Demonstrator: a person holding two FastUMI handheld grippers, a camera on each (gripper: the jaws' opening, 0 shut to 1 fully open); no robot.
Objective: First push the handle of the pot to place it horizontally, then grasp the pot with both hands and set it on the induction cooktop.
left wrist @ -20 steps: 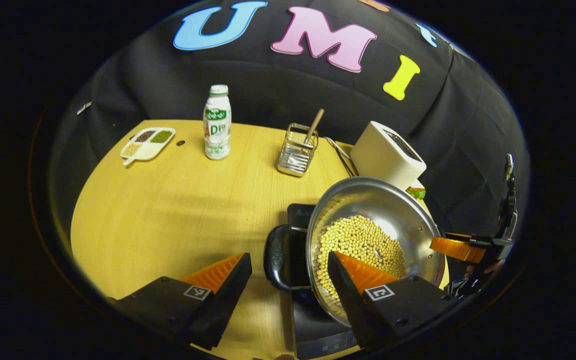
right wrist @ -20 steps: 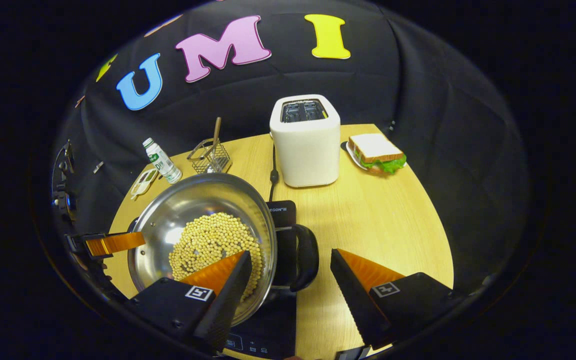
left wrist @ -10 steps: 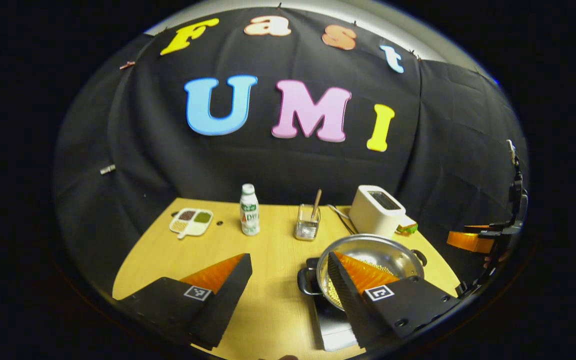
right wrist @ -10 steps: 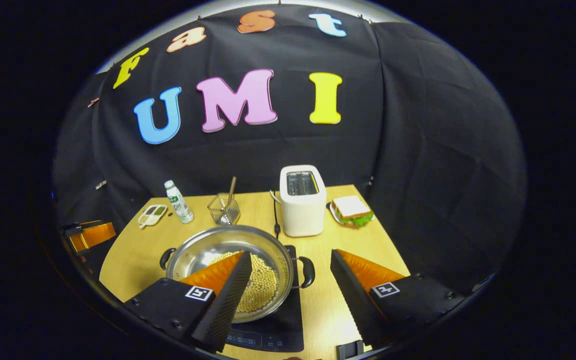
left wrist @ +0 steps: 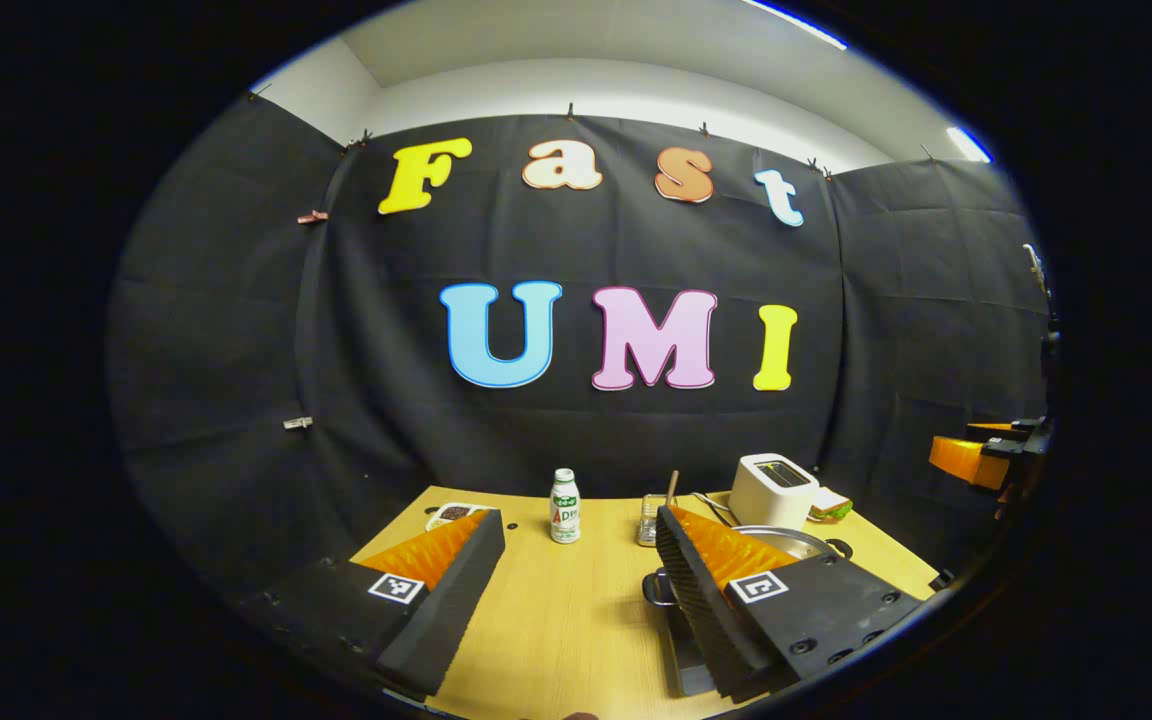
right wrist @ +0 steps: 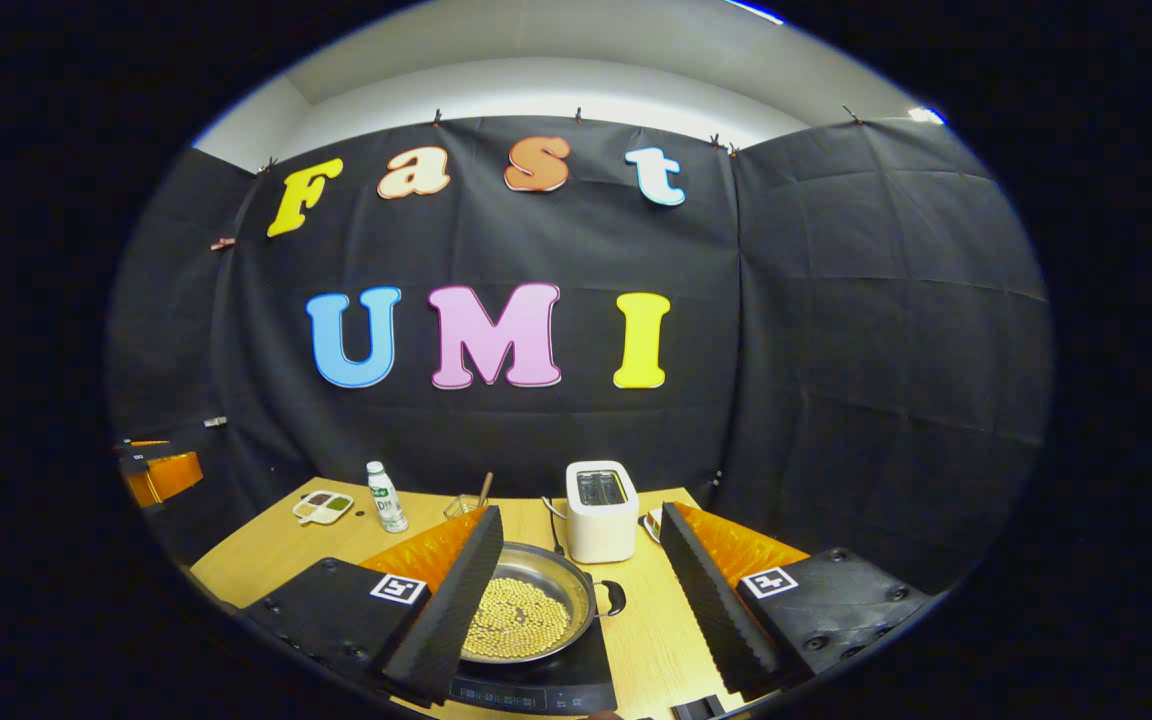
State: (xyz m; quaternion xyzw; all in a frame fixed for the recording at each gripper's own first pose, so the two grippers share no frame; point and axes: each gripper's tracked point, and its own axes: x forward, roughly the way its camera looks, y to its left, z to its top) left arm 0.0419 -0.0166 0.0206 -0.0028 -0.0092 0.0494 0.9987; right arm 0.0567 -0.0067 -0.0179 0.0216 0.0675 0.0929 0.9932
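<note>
**Wrapping up: pot parked on cooktop, task looks done**

Pot (right wrist: 526, 615) w/ beans sits on the induction cooktop (right wrist: 546, 690), side handle (right wrist: 614, 598) lying level. Left hand-held gripper (left wrist: 576, 580) and right hand-held gripper (right wrist: 576, 590) both spread wide, grasping nothing, well above the counter (right wrist: 656, 640). Judging by this, push + two-hand placement are complete; nothing left but clearing off.

The pot (right wrist: 526, 612) is shiny silver steel with black handles and holds pale yellow beans (right wrist: 516, 618). It sits on a glossy black induction cooktop (right wrist: 546, 686). The table (right wrist: 266, 560) is light yellow wood grain, the toaster (right wrist: 600, 510) white, and the bottle (right wrist: 387, 497) white with green print.
</note>
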